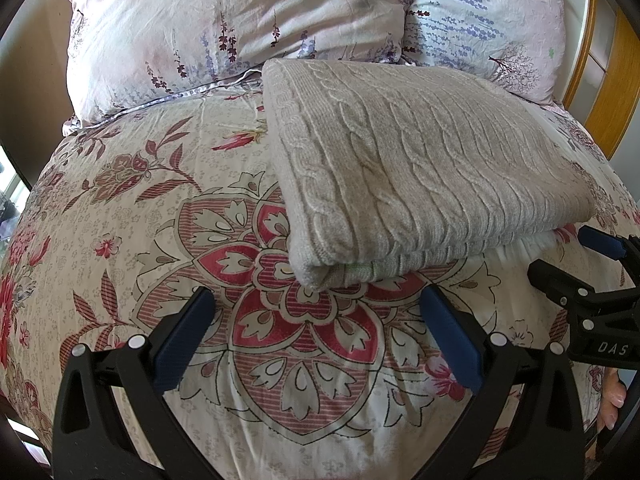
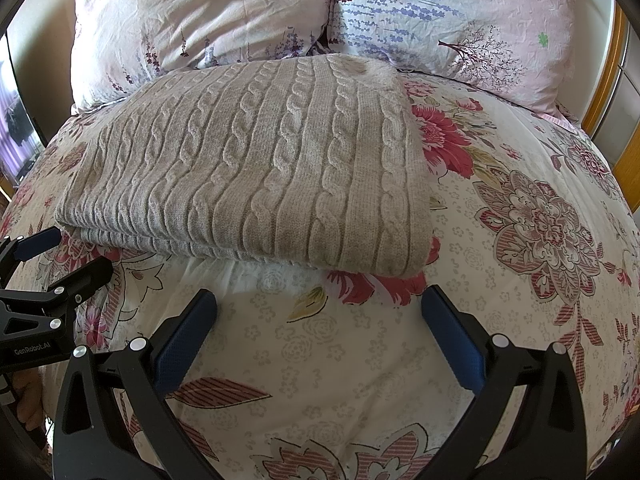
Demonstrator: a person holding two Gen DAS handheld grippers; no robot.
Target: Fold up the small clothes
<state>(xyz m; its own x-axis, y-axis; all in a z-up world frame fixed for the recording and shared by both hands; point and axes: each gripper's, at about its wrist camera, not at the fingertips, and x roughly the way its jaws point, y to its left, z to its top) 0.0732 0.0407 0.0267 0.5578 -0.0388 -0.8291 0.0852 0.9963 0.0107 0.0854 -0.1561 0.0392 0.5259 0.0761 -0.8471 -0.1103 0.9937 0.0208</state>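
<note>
A beige cable-knit sweater (image 1: pixel 420 168) lies folded into a thick rectangle on the flowered bedspread (image 1: pixel 132 216); the right wrist view shows the same sweater (image 2: pixel 260 172) from its other near corner. My left gripper (image 1: pixel 316 300) stands open just short of the sweater's near left corner, with nothing between its blue pads. My right gripper (image 2: pixel 320 304) is open too, a little short of the folded near edge and off the cloth. Each gripper shows at the edge of the other's view: the right gripper (image 1: pixel 568 256) and the left gripper (image 2: pixel 76 252).
Two flowered pillows (image 1: pixel 224 32) (image 1: pixel 492 20) lean at the head of the bed behind the sweater. A wooden bed frame (image 1: pixel 616 92) rises at the far right. The bedspread (image 2: pixel 520 240) stretches to the right of the sweater. A hand (image 1: pixel 612 404) holds the right gripper.
</note>
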